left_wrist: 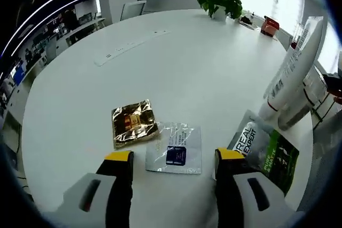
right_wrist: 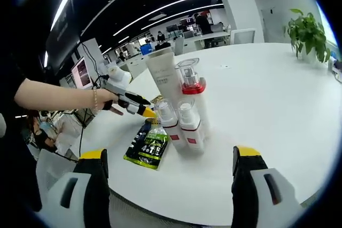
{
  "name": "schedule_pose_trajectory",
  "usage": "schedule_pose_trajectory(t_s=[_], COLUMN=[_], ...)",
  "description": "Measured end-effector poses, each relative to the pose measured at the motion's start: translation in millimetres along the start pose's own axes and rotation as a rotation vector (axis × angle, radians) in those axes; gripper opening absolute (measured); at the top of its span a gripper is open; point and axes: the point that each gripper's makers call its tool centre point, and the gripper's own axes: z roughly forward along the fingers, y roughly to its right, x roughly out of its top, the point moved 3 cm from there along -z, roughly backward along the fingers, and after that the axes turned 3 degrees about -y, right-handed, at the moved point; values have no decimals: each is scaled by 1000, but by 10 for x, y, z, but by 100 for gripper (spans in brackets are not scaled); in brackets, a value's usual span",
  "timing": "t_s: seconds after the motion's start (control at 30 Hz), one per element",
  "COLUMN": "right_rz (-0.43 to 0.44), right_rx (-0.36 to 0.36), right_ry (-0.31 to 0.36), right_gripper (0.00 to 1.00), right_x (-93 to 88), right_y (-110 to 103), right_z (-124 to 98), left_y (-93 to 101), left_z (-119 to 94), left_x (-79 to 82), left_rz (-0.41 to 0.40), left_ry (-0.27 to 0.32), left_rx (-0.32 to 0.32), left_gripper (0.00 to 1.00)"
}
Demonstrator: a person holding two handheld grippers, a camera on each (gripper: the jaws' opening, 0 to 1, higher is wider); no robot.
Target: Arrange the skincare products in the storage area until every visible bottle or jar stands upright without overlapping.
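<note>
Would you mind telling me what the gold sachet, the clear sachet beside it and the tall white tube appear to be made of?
The gold sachet looks like metallic foil: crinkled, with bright mirror-like glints. The clear sachet seems to be thin glossy plastic film, since the white table shows through around its dark blue label. The tall white tube looks like smooth, matte-to-satin plastic, probably squeezable, though that is a guess.

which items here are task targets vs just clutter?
Job:
white tube
red-collared pump bottle
two small bottles
green sachet
gold sachet
clear sachet

Lying about:
potted plant
red item at the far table edge
chair
</note>
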Motion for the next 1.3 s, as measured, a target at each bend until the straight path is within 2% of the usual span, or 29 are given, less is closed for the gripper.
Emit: schedule_pose_trajectory(t_s=[0.13,0.3,0.6,0.83,1.0,1.3], right_rz=[3,3,8,6,6,-3], right_rx=[-3,-3,-5,-3,2,11], right_ry=[0,-1,5,6,10,14], right_gripper=[96,96,96,96,96,96], right_x=[-7,-5,0,5,12,29], right_y=[13,20,27,18,8,-15], right_z=[6,11,6,1,-5,-9], left_y=[0,66,28,111,189,179], left_z=[8,23,9,-112,-188,-408], left_x=[53,115,121,124,99,49], left_rz=[38,70,116,157,198,247], left_ry=[12,17,-6,4,6,0], left_rx=[2,-19,-23,-48,-99,-125], left_gripper=[55,38,37,38,38,38])
